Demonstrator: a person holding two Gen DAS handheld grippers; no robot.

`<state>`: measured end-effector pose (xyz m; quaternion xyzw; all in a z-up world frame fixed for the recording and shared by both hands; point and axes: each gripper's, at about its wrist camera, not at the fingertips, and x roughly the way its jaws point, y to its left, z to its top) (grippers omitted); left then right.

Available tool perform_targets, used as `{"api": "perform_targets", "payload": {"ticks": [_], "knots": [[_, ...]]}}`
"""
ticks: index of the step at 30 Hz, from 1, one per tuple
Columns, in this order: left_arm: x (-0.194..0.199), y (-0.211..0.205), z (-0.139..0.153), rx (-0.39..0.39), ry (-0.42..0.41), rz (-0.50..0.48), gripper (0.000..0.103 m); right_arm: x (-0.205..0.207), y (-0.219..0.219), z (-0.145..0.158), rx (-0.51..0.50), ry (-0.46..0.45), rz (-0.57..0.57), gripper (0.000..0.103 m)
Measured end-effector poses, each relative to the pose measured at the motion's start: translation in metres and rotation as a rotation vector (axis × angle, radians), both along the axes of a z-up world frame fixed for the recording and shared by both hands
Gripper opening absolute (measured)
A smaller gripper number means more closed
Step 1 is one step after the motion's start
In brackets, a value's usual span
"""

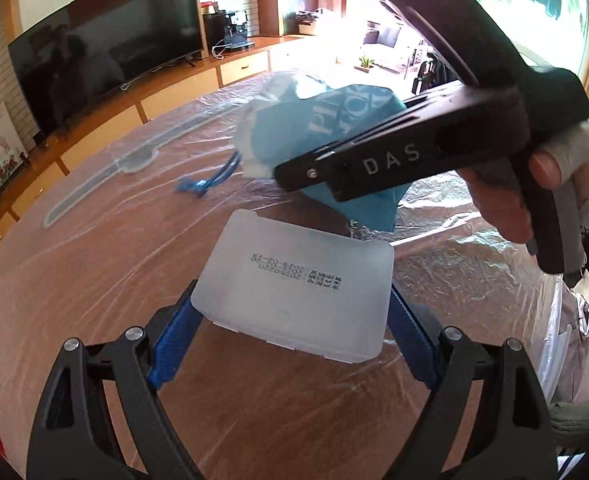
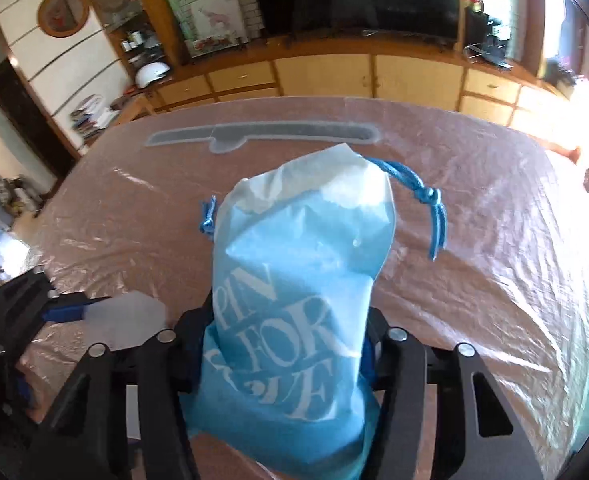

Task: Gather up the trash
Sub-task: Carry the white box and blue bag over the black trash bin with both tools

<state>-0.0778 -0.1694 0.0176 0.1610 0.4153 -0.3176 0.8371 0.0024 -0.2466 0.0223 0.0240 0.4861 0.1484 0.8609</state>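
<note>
My left gripper [image 1: 294, 300] is shut on a frosted white plastic box [image 1: 298, 284] with printed dates and holds it above the table. My right gripper [image 2: 286, 344] is shut on a blue drawstring bag [image 2: 298, 280] with white lettering. In the left wrist view the bag [image 1: 318, 128] hangs just beyond the box, with the right gripper's black body across it. In the right wrist view the box [image 2: 126, 312] and the left gripper show at lower left. The bag's blue cords [image 2: 418, 192] dangle at its mouth.
A round wooden table under a clear plastic sheet [image 1: 94, 260] lies below both grippers. A grey printed strip [image 2: 262, 132] marks the sheet's far side. A large TV [image 1: 106, 48] on a wooden cabinet stands beyond the table.
</note>
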Motion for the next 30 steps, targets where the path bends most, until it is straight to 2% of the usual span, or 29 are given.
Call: {"api": "perform_targets", "payload": {"ticks": [4, 17, 30], "knots": [[-0.006, 0.011, 0.004, -0.014, 0.0, 0.028, 0.088, -0.013, 0.004, 0.004, 0.028, -0.002, 0.003, 0.047], [-0.035, 0.055, 0.02, -0.058, 0.035, 0.169, 0.088, -0.083, 0.007, 0.025, 0.101, -0.027, -0.024, 0.047], [-0.069, 0.089, 0.038, -0.081, 0.026, 0.197, 0.088, -0.155, 0.026, 0.042, 0.156, -0.04, 0.025, 0.047]]}}
